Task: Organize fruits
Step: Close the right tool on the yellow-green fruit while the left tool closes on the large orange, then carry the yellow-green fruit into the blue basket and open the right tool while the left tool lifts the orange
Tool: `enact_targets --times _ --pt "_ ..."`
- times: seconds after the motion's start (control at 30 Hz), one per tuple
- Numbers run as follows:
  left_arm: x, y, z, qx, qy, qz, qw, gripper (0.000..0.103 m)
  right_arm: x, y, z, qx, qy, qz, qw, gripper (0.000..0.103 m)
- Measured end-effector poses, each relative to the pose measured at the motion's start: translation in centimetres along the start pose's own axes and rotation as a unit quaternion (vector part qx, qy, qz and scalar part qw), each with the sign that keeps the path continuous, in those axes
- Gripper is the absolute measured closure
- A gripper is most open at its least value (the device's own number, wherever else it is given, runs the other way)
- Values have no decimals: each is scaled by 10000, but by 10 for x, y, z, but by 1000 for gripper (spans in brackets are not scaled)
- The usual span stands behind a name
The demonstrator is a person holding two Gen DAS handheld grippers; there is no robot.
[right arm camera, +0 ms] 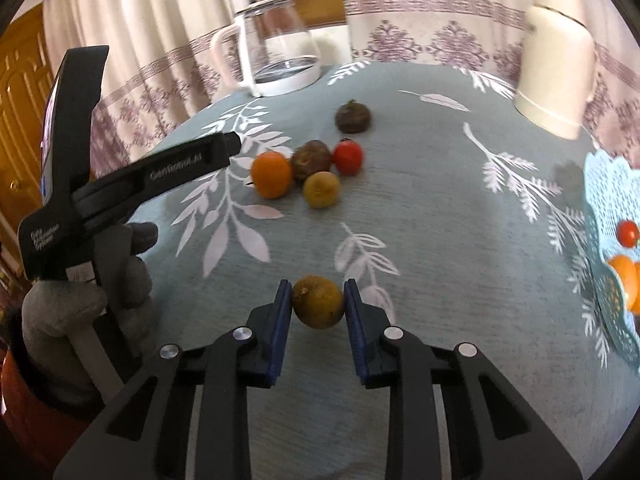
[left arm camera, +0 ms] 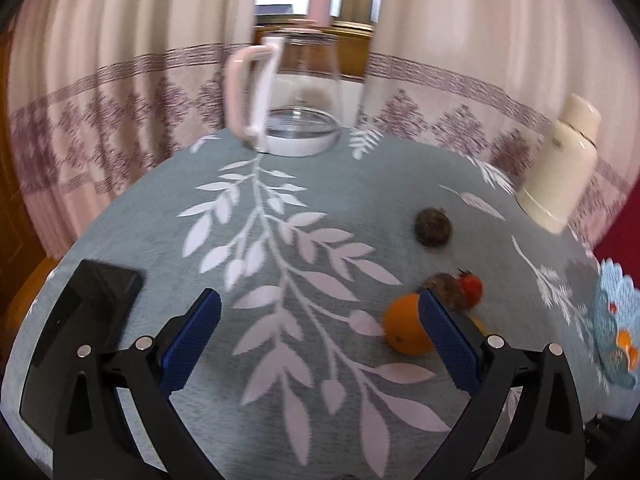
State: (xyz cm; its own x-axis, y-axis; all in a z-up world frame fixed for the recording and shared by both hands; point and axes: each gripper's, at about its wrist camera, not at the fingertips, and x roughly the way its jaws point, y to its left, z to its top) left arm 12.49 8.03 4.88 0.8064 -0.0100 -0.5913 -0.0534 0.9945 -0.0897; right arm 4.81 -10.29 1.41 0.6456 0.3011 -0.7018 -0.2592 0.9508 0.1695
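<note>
My right gripper (right arm camera: 318, 300) is shut on a yellow-brown fruit (right arm camera: 318, 302) and holds it over the teal tablecloth. Beyond it lie an orange (right arm camera: 271, 174), a brown fruit (right arm camera: 311, 159), a red tomato (right arm camera: 347, 157), a yellowish fruit (right arm camera: 321, 189) and a dark brown fruit (right arm camera: 353, 117). A light blue lace basket (right arm camera: 604, 208) at the right edge holds a small tomato (right arm camera: 627, 233) and an orange piece (right arm camera: 624, 280). My left gripper (left arm camera: 320, 308) is open and empty, with the orange (left arm camera: 404, 328) beside its right finger (left arm camera: 444, 332). It also shows in the right wrist view (right arm camera: 224, 146).
A glass kettle with a pale pink handle (left arm camera: 296, 92) stands at the table's far edge. A cream flask (left arm camera: 560, 168) stands at the far right. A black phone (left arm camera: 76, 336) lies near the left edge. Patterned curtains hang behind the round table.
</note>
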Motion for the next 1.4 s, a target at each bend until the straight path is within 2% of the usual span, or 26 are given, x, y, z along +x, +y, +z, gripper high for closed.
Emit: enact_targets --times 0.03,0.17,0.23,0.4,0.5,0.57,0.6,0.8,1.07,1.4 --pt "2 -5 1 76 70 -74 9999 4 0 -3 0 46 -6 -2 10000 76" --pt "17 -20 0 227 507 -405 9976 22 0 -5 -2 90 -21 9 10000 76" --pt "22 -26 -1 298 615 -464 9966 24 0 -4 -3 83 -27 24 10000 76" --pt "37 -30 -3 284 954 -764 9921 39 1 -4 -5 93 -26 56 9999 76" --pt "37 -29 -5 244 993 -940 9903 47 1 -5 -4 130 -20 74 9999 76" --pt "35 -30 -7 260 965 -1082 9891 60 1 -5 -4 138 -25 72 9999 76" --pt "33 -30 -7 274 940 -1142 9886 62 1 -5 -5 136 -37 66 9999 76" --pt "21 -30 -8 305 635 -1165 9907 63 -2 -6 -5 183 -110 32 9998 76" --pt "11 -27 -6 233 331 -1009 9941 63 -10 -10 -3 268 -238 -52 9993 76" --pt "6 -28 -6 268 211 -934 9950 63 -47 -45 5 703 -697 -421 9942 76"
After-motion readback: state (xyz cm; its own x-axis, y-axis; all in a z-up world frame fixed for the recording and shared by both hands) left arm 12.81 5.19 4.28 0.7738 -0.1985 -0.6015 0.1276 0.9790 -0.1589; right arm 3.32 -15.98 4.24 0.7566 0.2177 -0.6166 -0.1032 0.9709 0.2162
